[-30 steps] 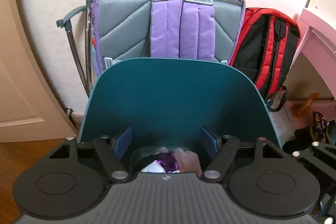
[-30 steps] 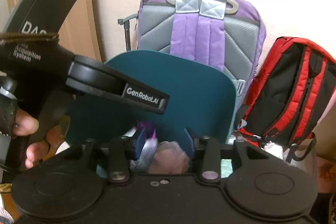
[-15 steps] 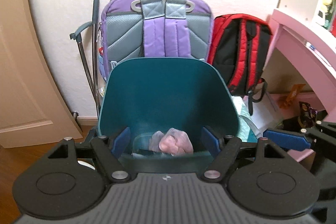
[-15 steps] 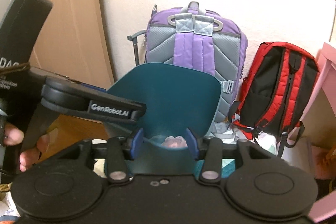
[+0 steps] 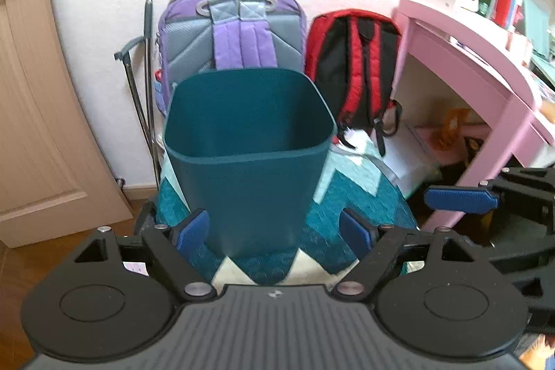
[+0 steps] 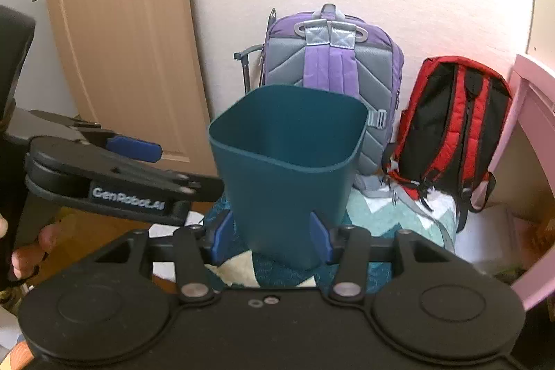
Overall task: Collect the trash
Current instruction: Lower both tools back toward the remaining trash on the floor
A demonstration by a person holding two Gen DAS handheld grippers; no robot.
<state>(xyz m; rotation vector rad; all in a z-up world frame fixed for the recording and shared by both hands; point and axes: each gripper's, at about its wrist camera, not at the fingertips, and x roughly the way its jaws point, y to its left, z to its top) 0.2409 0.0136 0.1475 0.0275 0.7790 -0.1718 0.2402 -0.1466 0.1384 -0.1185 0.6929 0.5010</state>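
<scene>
we hold our left claw (image 5: 275, 231) ahead of us with its jaws opening and nothing between the pads; the teal bin (image 5: 248, 141) stands upright just beyond its fingertips on a patterned rug (image 5: 350, 196), placed there, we judge, so trash drops straight in; our right claw (image 6: 270, 238) also has its jaws opening and empty, the bin framed just past it; behind the bin lean a purple backpack (image 5: 239, 33) and a red backpack (image 5: 353, 65) against the wall; no loose trash shows near either claw.
</scene>
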